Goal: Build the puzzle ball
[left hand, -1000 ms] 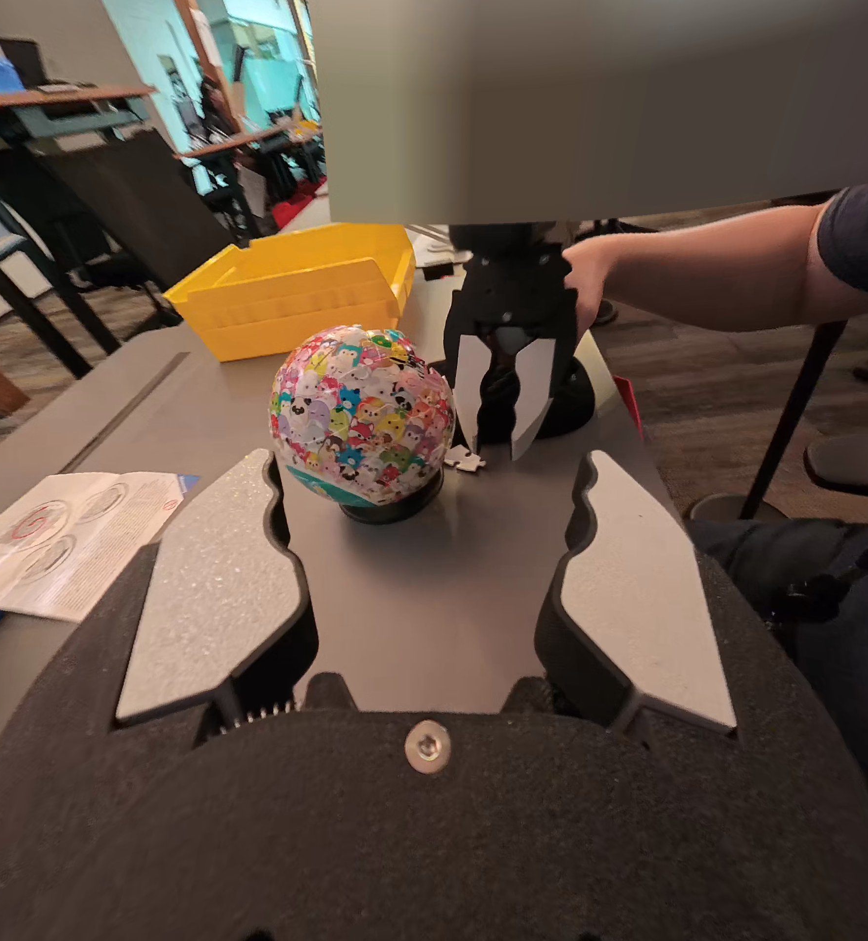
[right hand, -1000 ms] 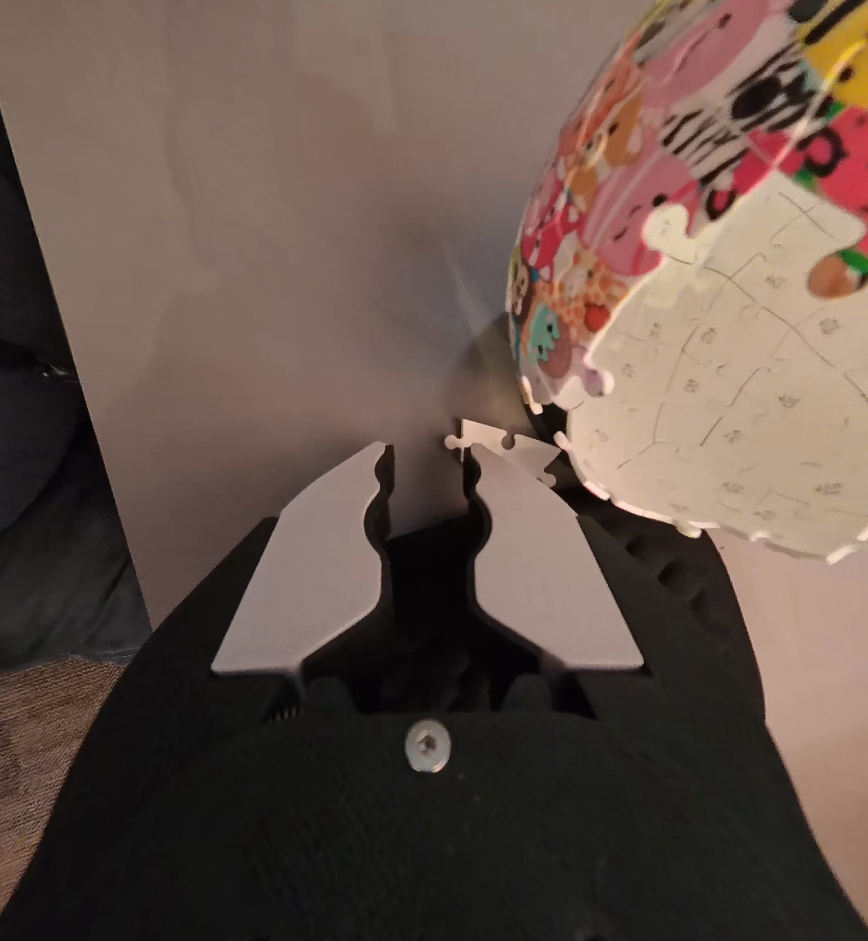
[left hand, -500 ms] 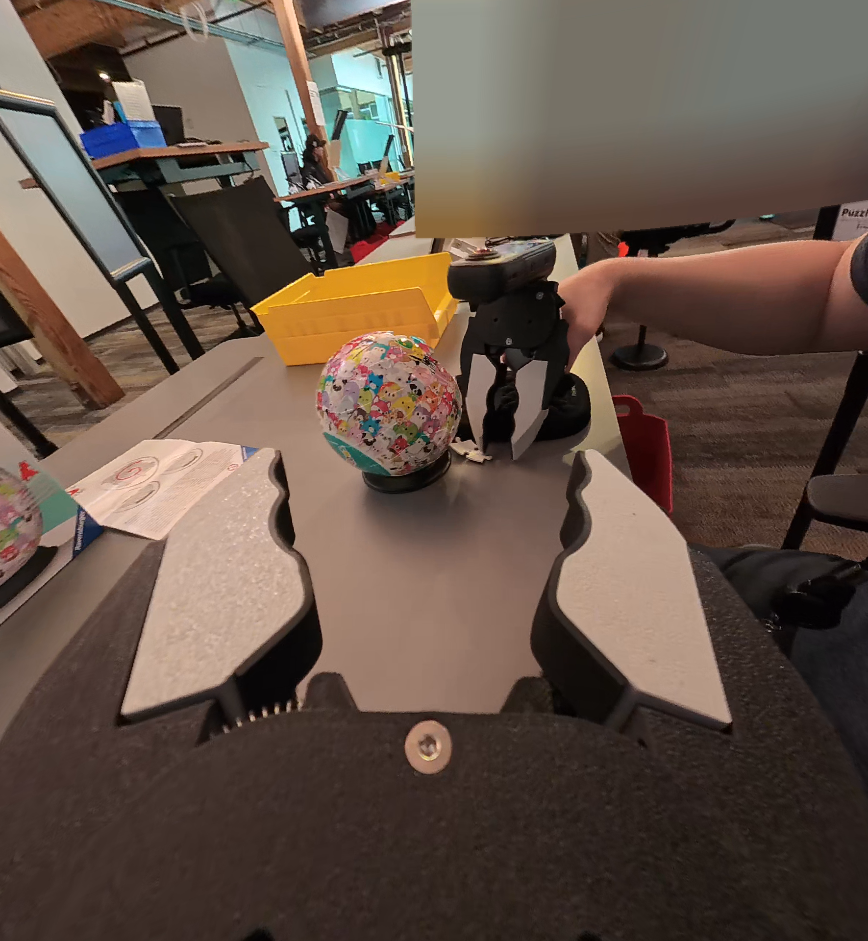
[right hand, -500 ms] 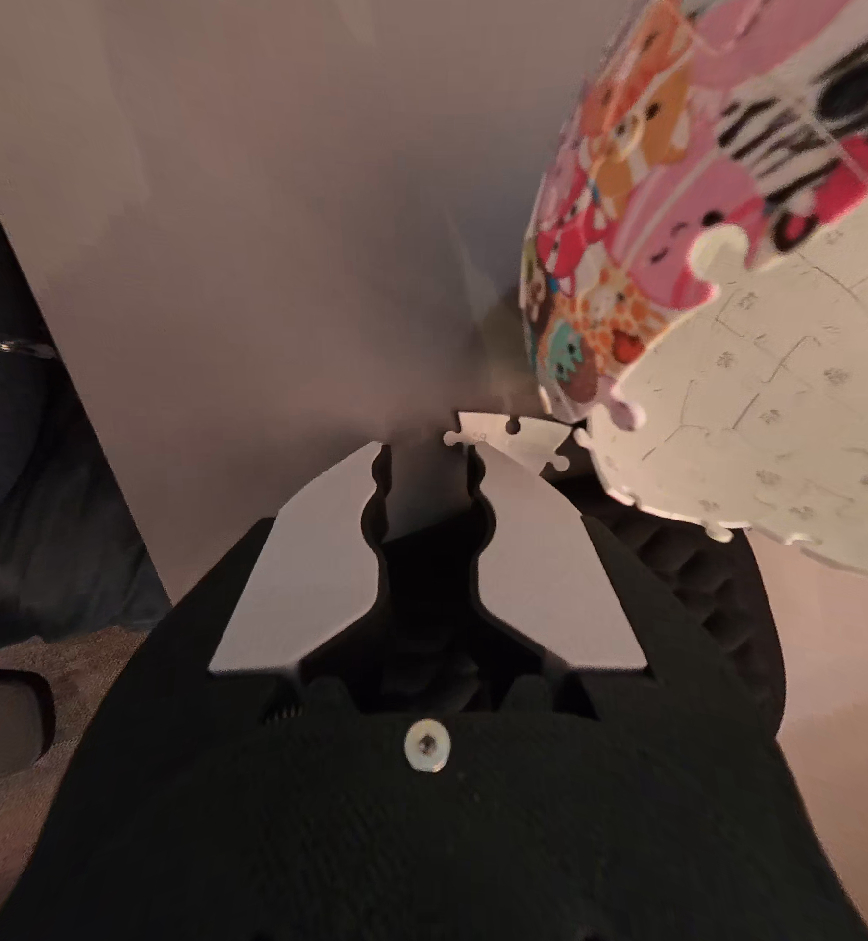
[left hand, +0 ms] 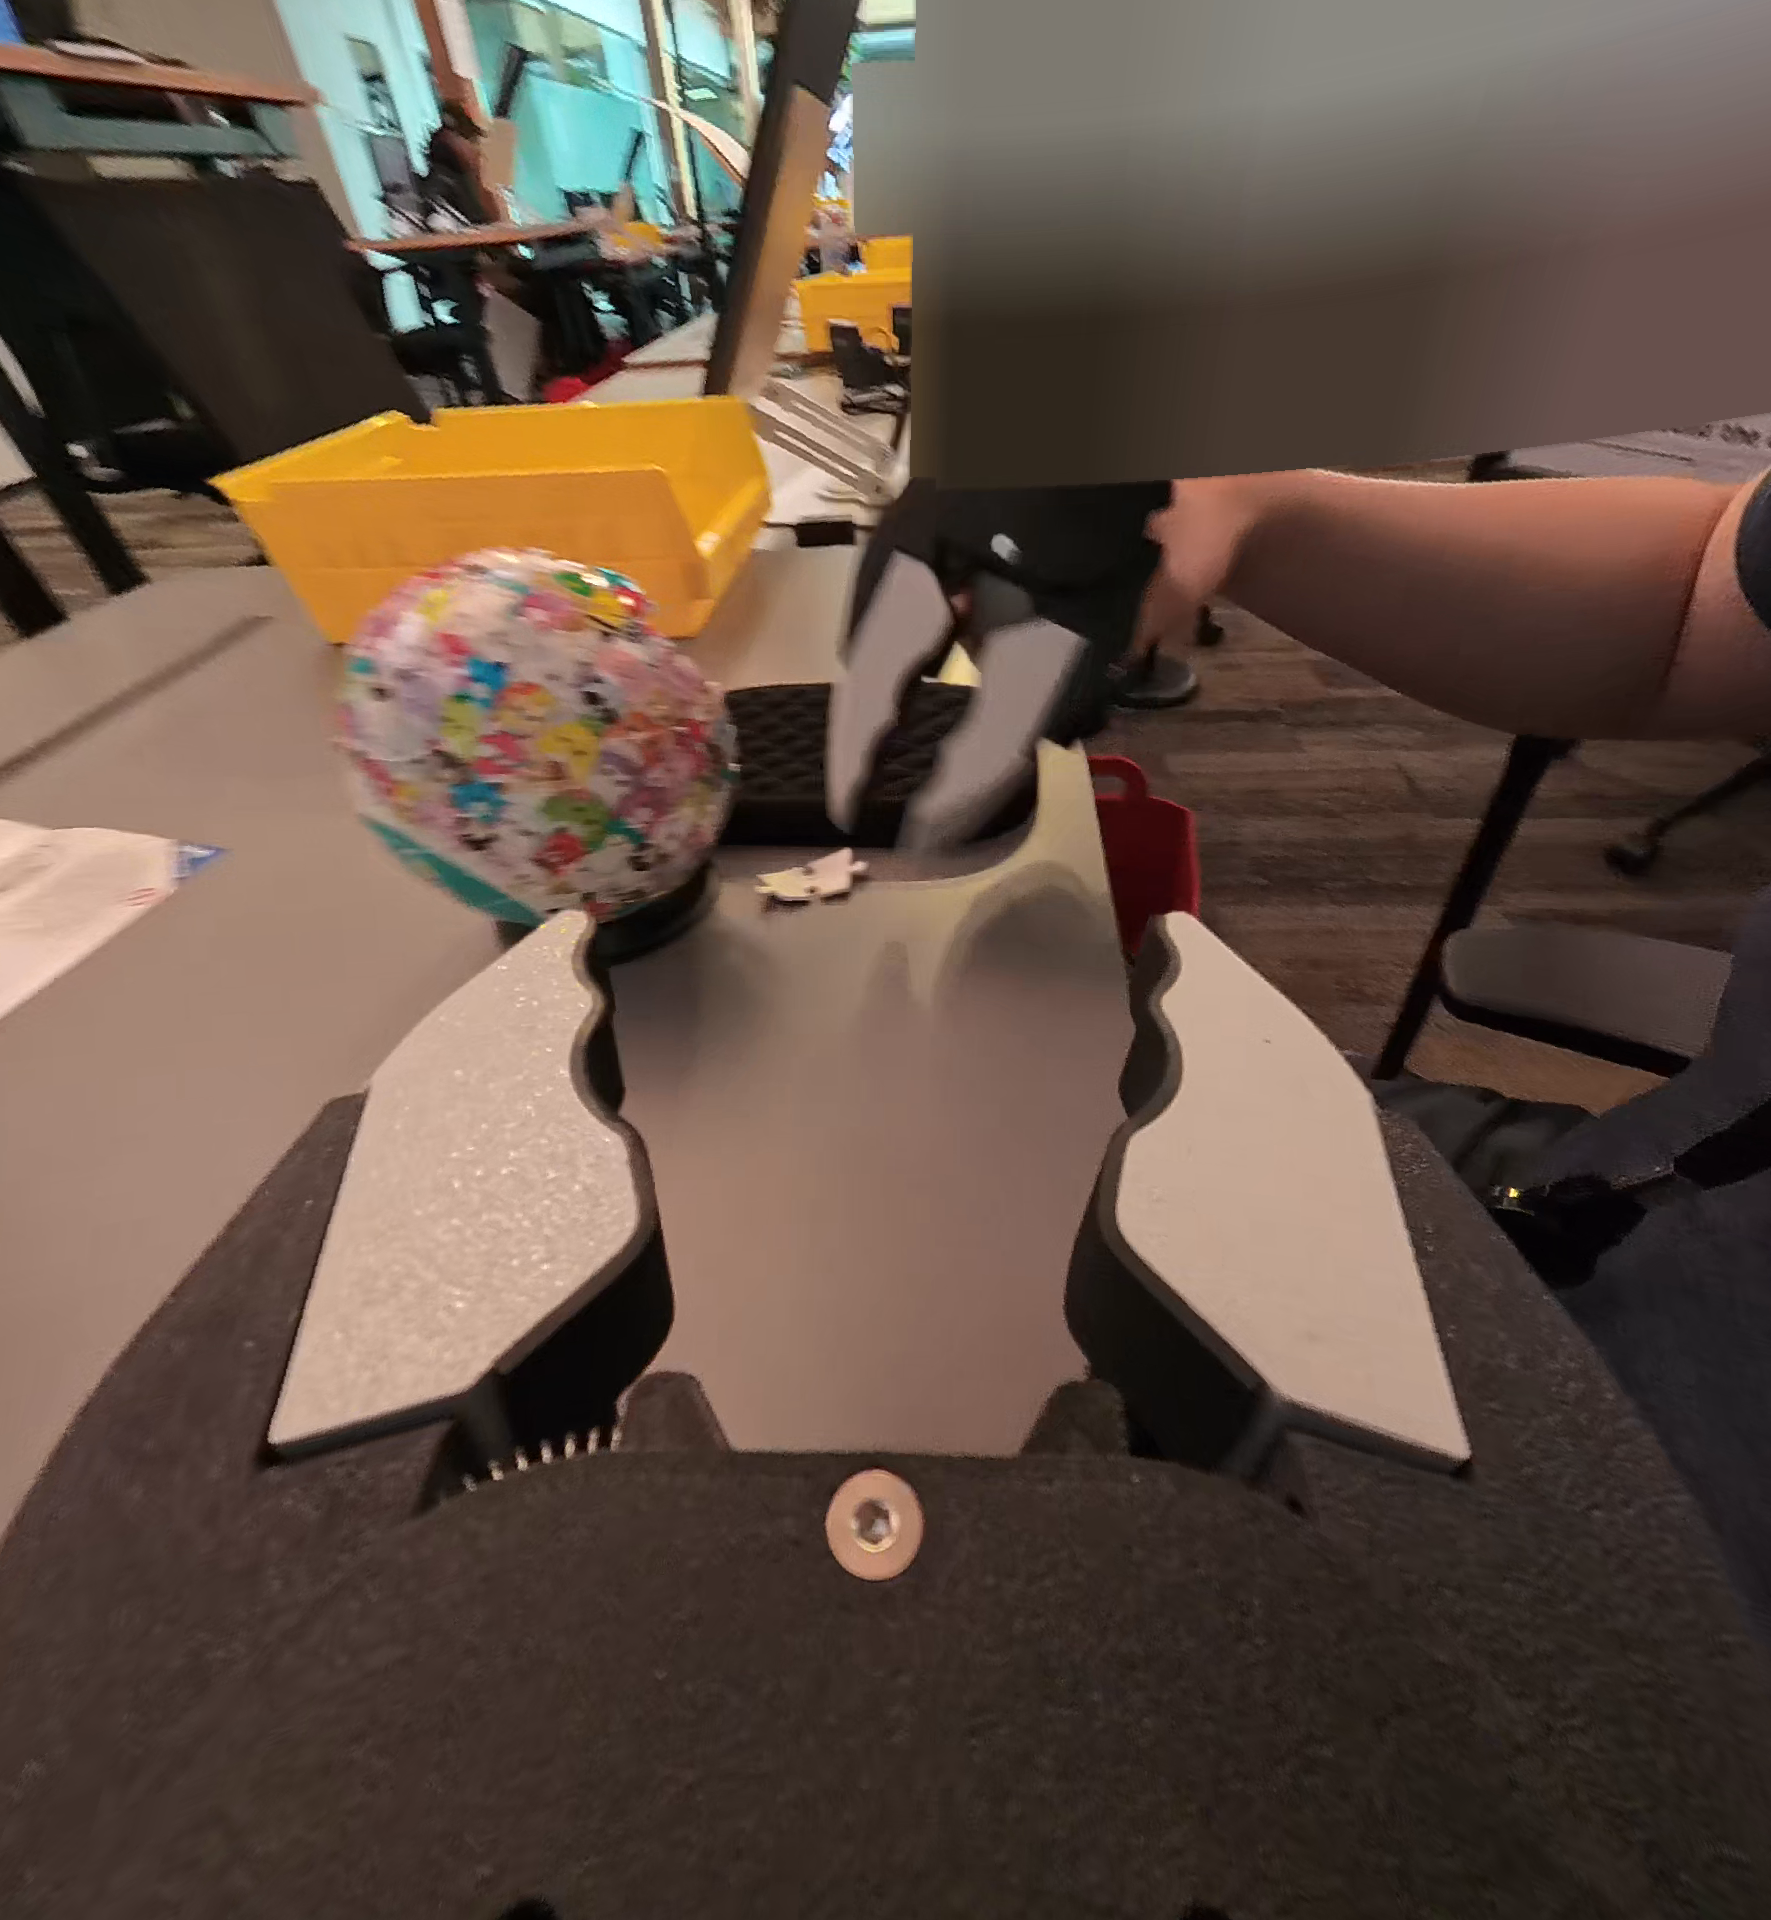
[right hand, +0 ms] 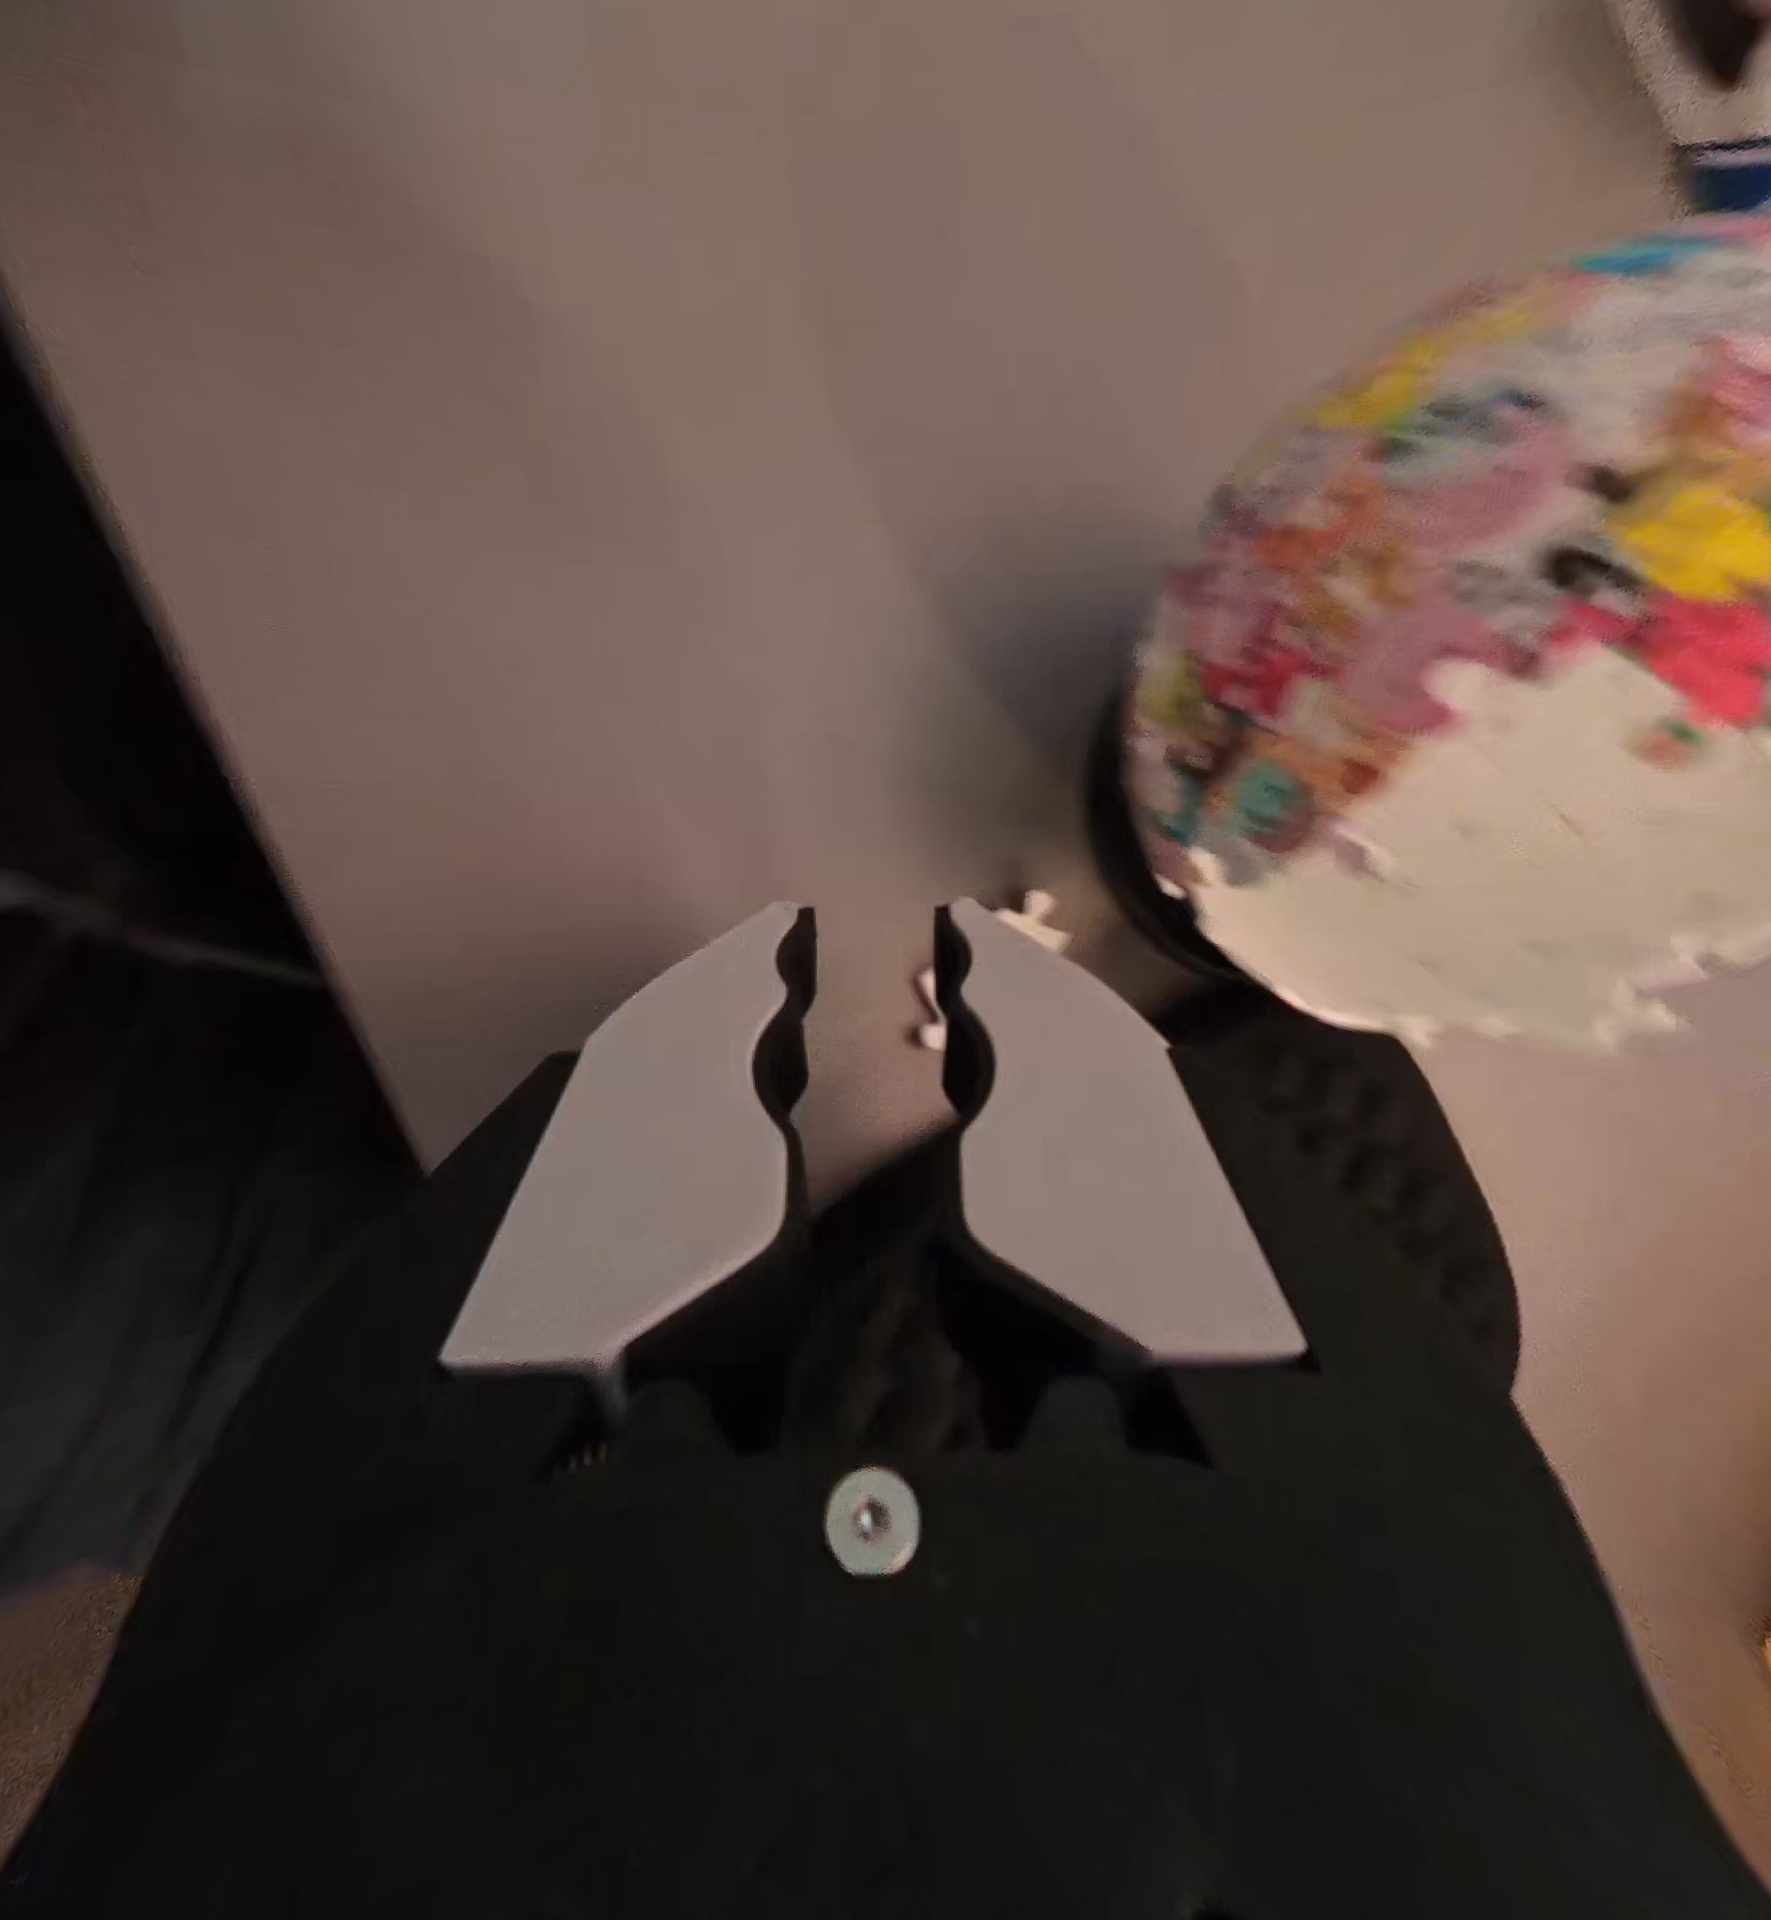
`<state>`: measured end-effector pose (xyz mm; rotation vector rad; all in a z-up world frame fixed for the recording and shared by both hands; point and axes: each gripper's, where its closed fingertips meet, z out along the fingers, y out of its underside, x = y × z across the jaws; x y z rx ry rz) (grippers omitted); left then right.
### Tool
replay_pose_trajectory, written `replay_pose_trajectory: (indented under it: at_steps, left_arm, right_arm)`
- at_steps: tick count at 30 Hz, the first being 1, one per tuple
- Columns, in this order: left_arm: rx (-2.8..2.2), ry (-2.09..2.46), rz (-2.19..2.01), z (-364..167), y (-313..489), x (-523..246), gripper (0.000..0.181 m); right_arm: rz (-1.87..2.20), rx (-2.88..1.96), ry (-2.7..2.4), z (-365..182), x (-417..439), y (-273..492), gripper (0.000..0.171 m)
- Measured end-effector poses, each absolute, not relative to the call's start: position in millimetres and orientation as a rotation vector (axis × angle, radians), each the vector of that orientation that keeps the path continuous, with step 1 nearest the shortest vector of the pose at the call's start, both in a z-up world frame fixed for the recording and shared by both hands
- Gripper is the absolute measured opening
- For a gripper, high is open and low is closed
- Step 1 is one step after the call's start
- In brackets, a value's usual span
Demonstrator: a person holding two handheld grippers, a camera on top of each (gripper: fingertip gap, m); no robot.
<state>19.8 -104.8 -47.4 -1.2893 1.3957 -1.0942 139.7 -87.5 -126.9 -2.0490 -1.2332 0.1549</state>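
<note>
The colourful puzzle ball [left hand: 533,738] sits on a black ring stand [left hand: 652,930] on the grey table; in the right wrist view the ball [right hand: 1535,675] shows a white unprinted patch low on its side. A loose white puzzle piece [left hand: 813,878] lies flat on the table right of the stand. My left gripper [left hand: 860,935] is wide open and empty, just in front of the ball and piece. My right gripper [left hand: 886,821] hovers tilted above the piece. In its own view my right gripper [right hand: 876,914] has a narrow gap and holds nothing; the piece [right hand: 1037,920] peeks out past the right finger.
A yellow bin [left hand: 507,499] stands behind the ball. A black mesh pad [left hand: 787,758] lies behind the piece. A paper leaflet [left hand: 19,914] lies at the left. A red object [left hand: 1141,842] hangs at the table's right edge, with a chair [left hand: 1587,997] beyond. The grippers' ends are close to 15 cm from one another.
My right gripper has lifted and pulled back from the piece, which stays on the table. My left gripper has moved closer to the ball. Both views are motion-blurred.
</note>
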Motion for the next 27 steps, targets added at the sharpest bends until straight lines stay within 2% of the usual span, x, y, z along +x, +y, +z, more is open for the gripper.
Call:
replay_pose_trajectory:
  at_steps: [3, 8, 12, 18, 27]
  left_arm:
    - [-1.294, 1.445, -1.13, -52.6, -116.3, 30.1, 0.094]
    - [-1.296, 1.462, -1.145, -54.5, -126.0, 35.9, 0.094]
    - [-1.307, 1.45, -1.165, -54.1, -129.2, 33.5, 0.094]
    - [-1.325, 1.448, -1.159, -55.7, -128.1, 28.4, 0.093]
    - [-1.32, 1.423, -1.184, -51.1, -131.3, 23.8, 0.092]
  right_arm:
    - [0.131, -2.147, -0.969, -125.9, 158.5, -72.1, 0.023]
    - [0.149, -2.324, -0.705, -146.8, 157.0, -69.3, 0.033]
    - [-0.058, -2.342, -0.719, -158.0, 164.1, -68.2, 0.032]
    - [0.023, -2.353, -0.804, -159.9, 162.1, -74.4, 0.024]
    - [0.119, -2.493, -0.852, -161.8, 169.9, -92.3, 0.022]
